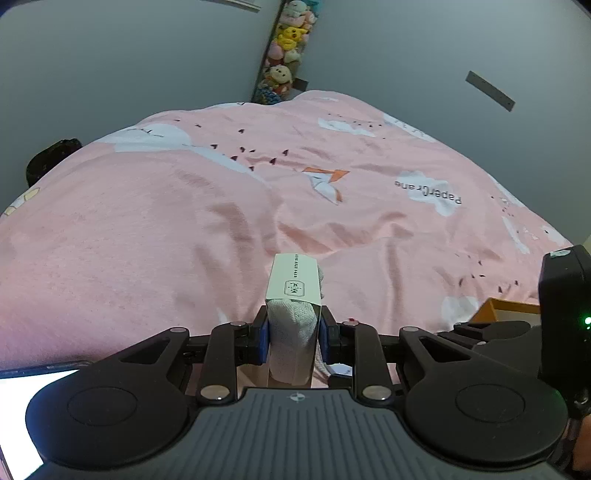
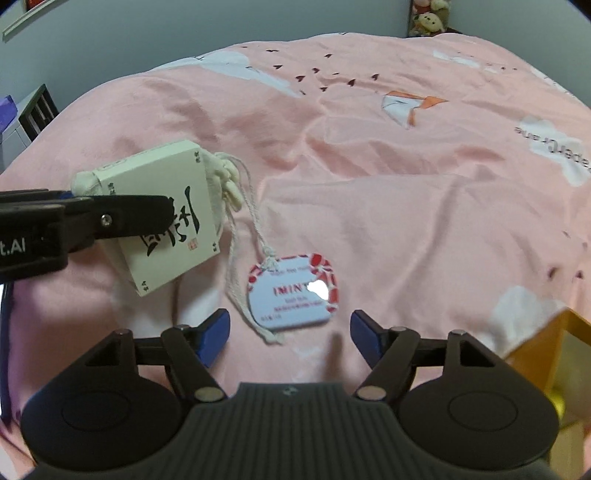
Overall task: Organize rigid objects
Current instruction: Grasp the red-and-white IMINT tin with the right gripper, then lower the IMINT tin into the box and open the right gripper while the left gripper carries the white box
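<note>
Seen over the right gripper [image 2: 290, 334], blue pads [image 2: 214, 330] spread wide apart with nothing between them. Just beyond the fingertips, flat on the pink bedspread [image 2: 406, 206], lies a small mint tin [image 2: 293, 295] with a red-patterned rim. Draped over the tin's left edge: a white drawstring cord [image 2: 236, 254] running up to a cream box [image 2: 166, 214] with black calligraphy, a cloth pouch [image 2: 221, 173] bunched at its far side. Clamped on that box from the left, raised and tilted above the bedspread, the left gripper [image 2: 122, 221]. At the near right edge of the bed, an orange box [image 2: 546, 343]. Beyond the far edge, plush toys [image 2: 428, 18] against a grey wall.
</note>
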The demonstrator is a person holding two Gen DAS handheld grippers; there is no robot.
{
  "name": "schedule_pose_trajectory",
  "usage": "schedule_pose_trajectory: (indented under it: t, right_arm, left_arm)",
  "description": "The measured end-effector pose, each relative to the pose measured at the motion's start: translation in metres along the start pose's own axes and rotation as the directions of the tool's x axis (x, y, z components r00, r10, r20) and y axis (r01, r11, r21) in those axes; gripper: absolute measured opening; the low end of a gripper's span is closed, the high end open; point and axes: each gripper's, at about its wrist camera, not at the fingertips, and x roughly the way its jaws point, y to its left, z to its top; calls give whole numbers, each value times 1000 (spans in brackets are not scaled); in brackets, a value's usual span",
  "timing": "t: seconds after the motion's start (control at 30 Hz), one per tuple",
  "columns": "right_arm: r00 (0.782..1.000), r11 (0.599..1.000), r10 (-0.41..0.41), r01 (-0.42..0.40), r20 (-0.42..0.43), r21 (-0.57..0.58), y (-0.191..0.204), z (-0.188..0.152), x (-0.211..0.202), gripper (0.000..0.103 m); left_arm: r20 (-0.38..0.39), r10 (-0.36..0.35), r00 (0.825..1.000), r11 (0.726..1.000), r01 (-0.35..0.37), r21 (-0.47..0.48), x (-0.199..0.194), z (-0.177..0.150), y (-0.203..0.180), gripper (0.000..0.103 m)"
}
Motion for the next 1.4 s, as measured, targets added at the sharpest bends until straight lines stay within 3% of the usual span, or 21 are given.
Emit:
schedule_pose_trajectory:
  t: [0.23,0.33,0.5,0.77,0.97,1.17,1.4]
  right_arm:
    - [1000,999,17,-17,-17,-29,0,10,24,73]
    - [999,1000,19,-19,-26,-22,-4,11,29,62]
    - [999,1000,29,-29,-16,-4,-7,8,22,61]
    - [998,1000,-1,1,64,-1,-9,-4,-34,61]
    - [990,997,-59,54,126,48,-34,-21,-99,61]
    - [975,982,-179,169,128,85,-72,-50,-161,61]
    - [952,949,-305,305,-5,75,-126,-99,-200,62]
  left_arm:
    - [-21,21,1000,1000,-21,-13,7,0,5,28]
    - [-24,22,999,1000,-22,-11,9,0,5,28]
    - [-27,18,999,1000,-18,-4,6,-1,1,28]
    - [28,-8,1000,999,7,34,-18,5,-13,28]
    - [27,-116,993,988,113,102,-35,10,-50,28]
    - [0,-257,966,945,252,209,-44,13,-107,28]
    - [-122,-411,903,860,429,276,-34,5,-171,28]
